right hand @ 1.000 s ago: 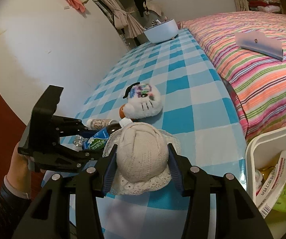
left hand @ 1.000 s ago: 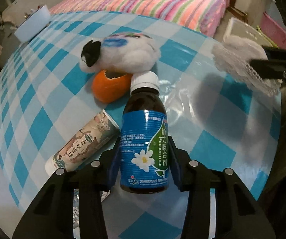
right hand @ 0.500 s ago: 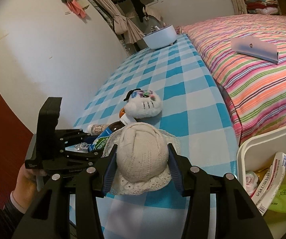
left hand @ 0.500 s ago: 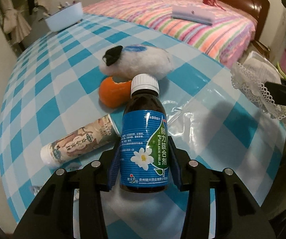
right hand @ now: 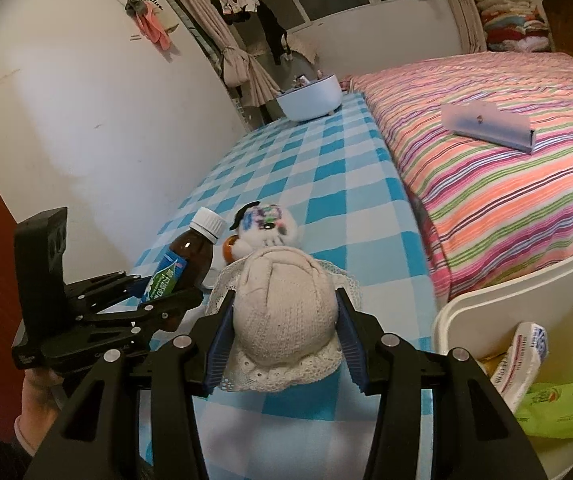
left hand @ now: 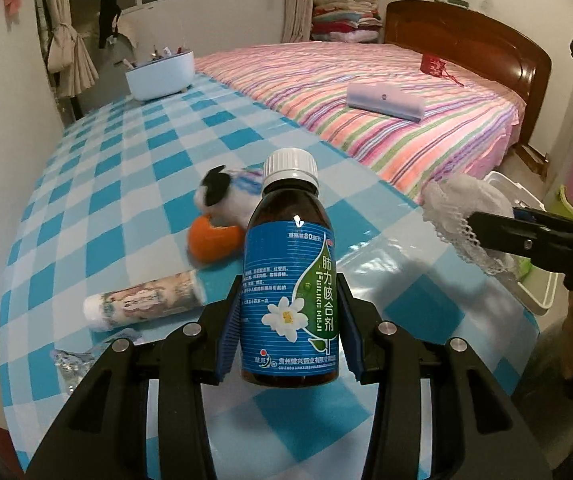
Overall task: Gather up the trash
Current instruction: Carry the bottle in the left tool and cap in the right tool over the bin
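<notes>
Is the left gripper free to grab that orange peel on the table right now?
Probably not. The left gripper is shut on the brown medicine bottle, so its jaws are full. The orange peel lies unblocked beside the plush toy, but the bottle must go first.

My left claw (left hand: 289, 328) grips a brown bottle (left hand: 291, 280) above the checked table (left hand: 126, 184). A tube (left hand: 142, 305), orange peel (left hand: 215, 243) and plush toy (left hand: 226, 197) lie behind it.
</notes>
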A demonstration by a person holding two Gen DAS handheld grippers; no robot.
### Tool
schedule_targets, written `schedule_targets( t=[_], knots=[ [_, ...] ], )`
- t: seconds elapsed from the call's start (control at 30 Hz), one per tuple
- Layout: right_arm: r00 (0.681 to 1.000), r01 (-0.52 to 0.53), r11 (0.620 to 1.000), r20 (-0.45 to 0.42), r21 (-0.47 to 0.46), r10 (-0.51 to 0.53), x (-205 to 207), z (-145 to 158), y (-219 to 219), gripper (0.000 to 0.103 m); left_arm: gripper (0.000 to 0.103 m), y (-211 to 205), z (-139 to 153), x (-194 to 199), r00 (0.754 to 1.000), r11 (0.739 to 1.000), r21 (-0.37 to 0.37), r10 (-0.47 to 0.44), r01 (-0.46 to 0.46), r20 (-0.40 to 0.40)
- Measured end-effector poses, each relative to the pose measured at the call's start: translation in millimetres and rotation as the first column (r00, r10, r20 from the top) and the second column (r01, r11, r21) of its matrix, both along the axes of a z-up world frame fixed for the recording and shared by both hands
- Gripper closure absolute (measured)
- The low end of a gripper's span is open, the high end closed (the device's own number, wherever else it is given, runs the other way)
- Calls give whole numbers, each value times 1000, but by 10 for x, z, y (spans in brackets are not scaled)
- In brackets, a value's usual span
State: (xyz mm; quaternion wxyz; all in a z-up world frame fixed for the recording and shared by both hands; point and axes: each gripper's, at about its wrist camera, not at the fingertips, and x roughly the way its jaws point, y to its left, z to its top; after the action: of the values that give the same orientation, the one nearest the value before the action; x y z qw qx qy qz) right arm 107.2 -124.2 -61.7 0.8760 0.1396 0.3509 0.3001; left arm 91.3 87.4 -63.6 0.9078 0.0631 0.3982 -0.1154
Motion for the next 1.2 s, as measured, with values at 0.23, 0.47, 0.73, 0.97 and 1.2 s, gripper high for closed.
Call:
schedule_targets(
  t=[0.23,0.47,0.73,0.97,1.2],
  knots=[
    [998,63,998,16,-14,-63,6,-1,-222,57,61,-316,37,19,999,999,-13,-40,40,14],
    [989,145,989,38,-36,-143,-40,8,-543,57,61,-711,126,33,993,993,-28,-115,115,29],
    [969,246,969,35,-33,-244,-86,-11,-972,57,61,-1133,171,6,980,980,-38,-196,197,30],
    [943,333,941,42,-57,-331,-147,-10,-1260,57,61,-1472,167,-31,967,966,-39,-254,255,24],
    [914,405,912,29,-57,-404,-182,-34,-1513,56,61,-1715,155,-40,956,955,-36,-293,293,20]
  ],
)
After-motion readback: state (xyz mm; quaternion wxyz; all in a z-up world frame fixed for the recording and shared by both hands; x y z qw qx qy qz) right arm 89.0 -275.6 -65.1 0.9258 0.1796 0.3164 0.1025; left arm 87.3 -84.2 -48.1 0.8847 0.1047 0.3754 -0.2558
